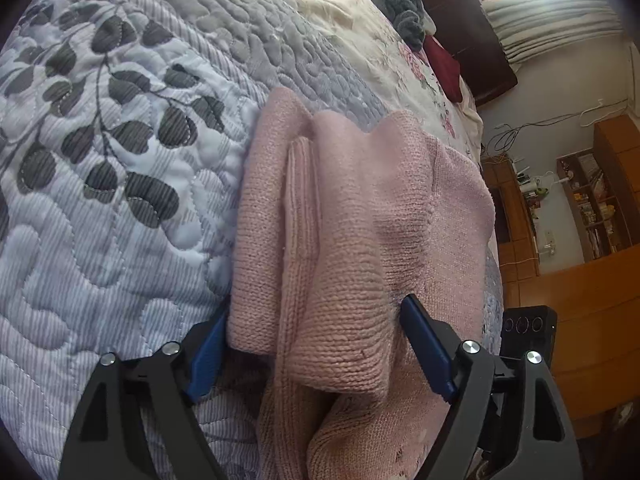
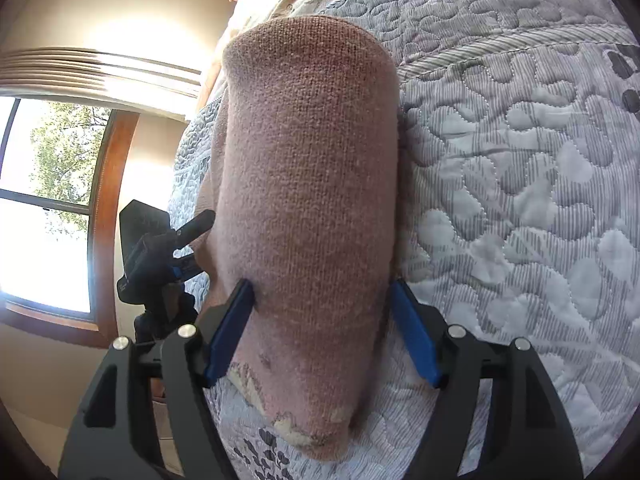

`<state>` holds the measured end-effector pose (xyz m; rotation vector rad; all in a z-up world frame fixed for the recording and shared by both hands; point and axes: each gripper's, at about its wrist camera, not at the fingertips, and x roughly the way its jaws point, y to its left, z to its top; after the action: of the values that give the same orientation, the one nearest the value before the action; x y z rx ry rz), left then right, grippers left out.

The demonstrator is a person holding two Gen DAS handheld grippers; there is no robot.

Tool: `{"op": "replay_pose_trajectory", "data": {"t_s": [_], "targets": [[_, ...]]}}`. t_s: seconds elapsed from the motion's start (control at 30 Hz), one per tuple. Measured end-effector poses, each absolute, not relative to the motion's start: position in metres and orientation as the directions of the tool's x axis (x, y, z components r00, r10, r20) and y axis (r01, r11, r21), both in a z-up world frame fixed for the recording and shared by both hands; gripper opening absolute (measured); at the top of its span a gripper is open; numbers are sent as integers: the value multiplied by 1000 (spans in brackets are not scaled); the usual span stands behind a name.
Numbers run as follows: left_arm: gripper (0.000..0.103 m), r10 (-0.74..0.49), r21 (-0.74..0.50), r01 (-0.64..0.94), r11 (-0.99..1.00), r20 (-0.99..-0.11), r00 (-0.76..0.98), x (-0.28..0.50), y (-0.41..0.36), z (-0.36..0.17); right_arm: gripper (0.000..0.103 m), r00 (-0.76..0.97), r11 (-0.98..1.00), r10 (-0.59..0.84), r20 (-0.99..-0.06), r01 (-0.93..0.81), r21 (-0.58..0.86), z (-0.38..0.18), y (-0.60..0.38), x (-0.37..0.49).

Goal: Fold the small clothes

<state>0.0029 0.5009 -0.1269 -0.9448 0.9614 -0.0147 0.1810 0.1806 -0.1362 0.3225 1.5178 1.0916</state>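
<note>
We look fwd along each gripper's fingers, both cams v. close to the pink knit garment (image 1: 360, 240) on the quilt (image 1: 120, 200). Left view faces the bed's far edge & shelves (image 1: 592, 200); right view faces the window (image 2: 48, 200). Both share garment & quilt; right view also catches the left gripper (image 2: 188, 244).

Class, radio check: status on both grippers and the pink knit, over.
Left gripper fingers wide, straddling bunched pink knit. Right gripper fingers either side of the folded end. Knit on quilt. Nothing in the way.
</note>
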Motion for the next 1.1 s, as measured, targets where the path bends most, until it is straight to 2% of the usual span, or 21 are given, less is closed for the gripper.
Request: {"op": "replay_pose_trajectory", "data": {"t_s": [0.07,0.13,0.2,0.23,0.27,0.3,0.33,0.4,0.63,0.8,0.93,1.1], "targets": [[84,-424,-701,-350,621,-677,602,5,493,-126,80,-297,511,737,-607,-344,788,-143,188,183],[83,-437,-711,-333,619,-665,606,6,487,-126,82,-301,503,745,-595,-333,798,-149,195,185],[72,-431,-714,-337,614,-661,614,7,486,-127,81,-302,499,755,-582,-312,809,-153,199,187],[55,-450,-733,-336,591,-646,617,9,487,-130,77,-301,497,759,-577,-304,813,-153,199,187],[49,-478,-767,-333,549,-615,627,9,488,-135,67,-297,495,762,-575,-305,814,-152,197,187],[47,-486,-787,-333,519,-592,643,8,489,-137,57,-299,485,769,-565,-302,821,-150,193,188],[46,-482,-791,-331,515,-586,651,6,487,-137,53,-301,470,780,-548,-295,832,-147,187,191],[44,-473,-791,-314,525,-578,665,4,480,-130,46,-296,452,789,-538,-312,836,-135,177,188],[42,-526,-830,-188,526,-490,695,-8,415,-82,45,-259,430,804,-536,-370,824,-79,102,172],[42,-559,-809,-122,575,-497,663,-16,334,-60,46,-224,479,778,-587,-392,785,-49,20,155],[42,-589,-814,-124,567,-506,630,-23,282,-72,46,-204,543,748,-632,-361,759,-55,-39,139],[43,-571,-782,-175,599,-570,591,-34,247,-110,49,-199,618,699,-687,-314,720,-101,-65,127]]}}
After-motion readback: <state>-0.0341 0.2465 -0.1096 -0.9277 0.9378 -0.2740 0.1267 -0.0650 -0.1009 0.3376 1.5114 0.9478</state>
